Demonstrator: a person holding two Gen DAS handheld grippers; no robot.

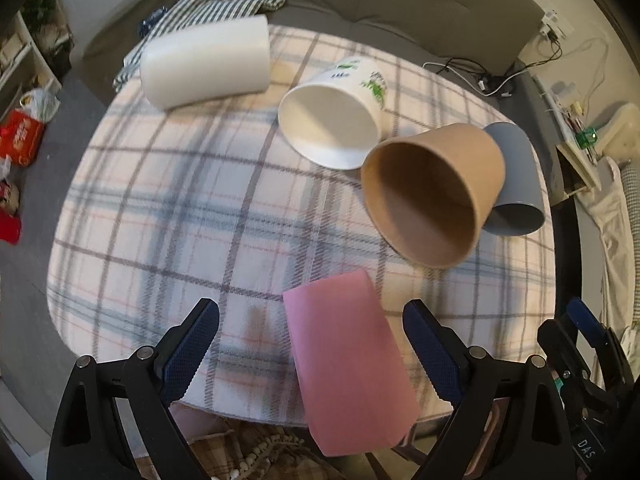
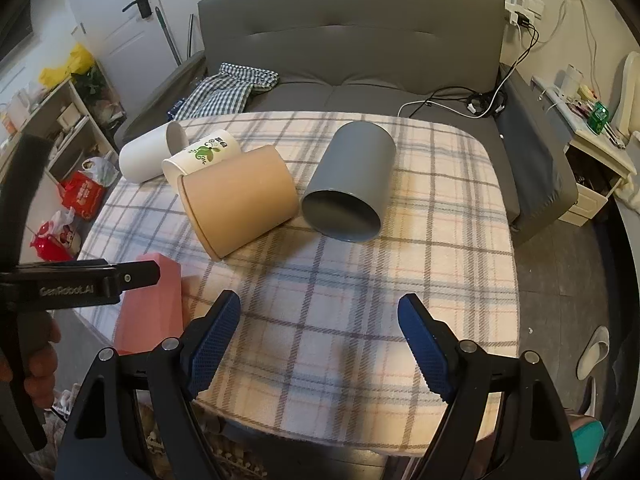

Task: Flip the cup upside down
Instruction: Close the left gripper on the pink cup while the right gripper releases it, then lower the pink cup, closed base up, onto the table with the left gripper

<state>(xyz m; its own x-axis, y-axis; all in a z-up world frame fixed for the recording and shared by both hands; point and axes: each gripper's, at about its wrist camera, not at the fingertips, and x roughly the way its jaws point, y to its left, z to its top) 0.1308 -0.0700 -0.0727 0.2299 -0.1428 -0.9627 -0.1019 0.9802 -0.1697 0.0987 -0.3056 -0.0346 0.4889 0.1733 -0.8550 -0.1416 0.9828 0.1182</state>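
Several cups lie on their sides on a plaid-covered table (image 1: 160, 208). A pink cup (image 1: 348, 364) lies at the near edge between my left gripper's (image 1: 312, 340) open fingers, not gripped; it shows at the left of the right wrist view (image 2: 152, 308). Further back lie a brown cup (image 1: 432, 196) (image 2: 240, 200), a grey cup (image 1: 516, 176) (image 2: 352, 180), a white printed cup (image 1: 336, 112) (image 2: 200, 156) and a plain white cup (image 1: 208, 68) (image 2: 140, 156). My right gripper (image 2: 320, 340) is open and empty above the table's near edge.
A grey sofa (image 2: 352, 40) with a checked cloth (image 2: 224, 88) and cables (image 2: 460, 104) stands behind the table. Shelves and bags (image 2: 80, 192) are on the left. A white cabinet (image 2: 592, 160) is on the right.
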